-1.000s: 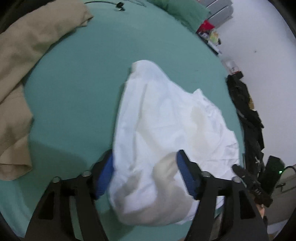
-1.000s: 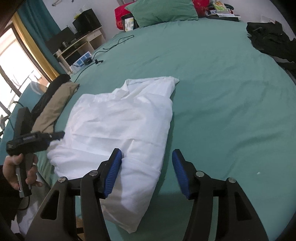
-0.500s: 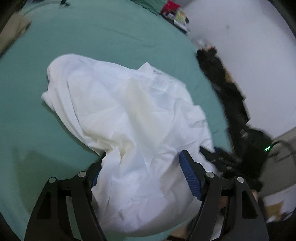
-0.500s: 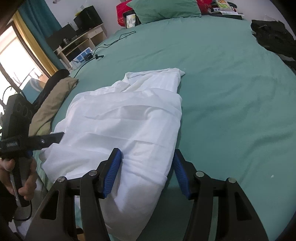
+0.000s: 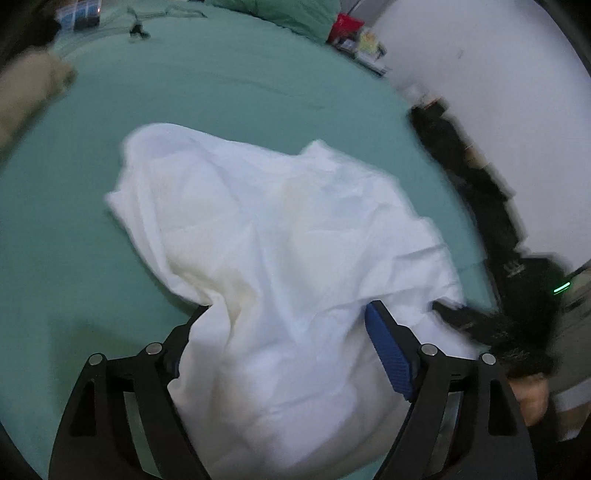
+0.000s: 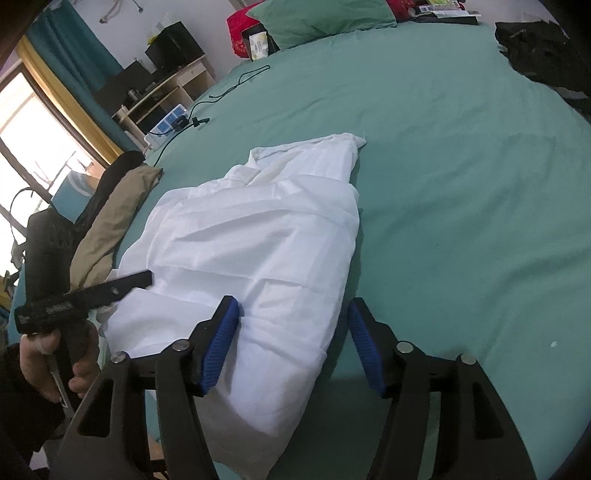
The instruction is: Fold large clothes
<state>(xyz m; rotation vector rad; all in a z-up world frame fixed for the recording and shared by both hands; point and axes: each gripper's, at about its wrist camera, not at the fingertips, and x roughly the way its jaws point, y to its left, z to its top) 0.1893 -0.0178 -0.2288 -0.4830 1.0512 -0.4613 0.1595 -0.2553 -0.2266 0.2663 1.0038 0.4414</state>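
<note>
Left wrist view: the left tool (image 5: 290, 339) is held low with jaws spread around the white garment (image 5: 280, 236), which is heaped on the green bed (image 5: 229, 85). Right wrist view: the right tool (image 6: 293, 341) is likewise spread astride the garment's near edge.

Between the jaws lies a plain white garment (image 6: 258, 251) with a faint yellowish tinge (image 5: 236, 280), on a teal-green bed sheet (image 6: 461, 192). Blue ribbed pads (image 6: 218, 347) line black jaws. Left of the jaws lies tan cloth (image 6: 110, 225); ahead, a green pillow (image 6: 325, 16).
</note>
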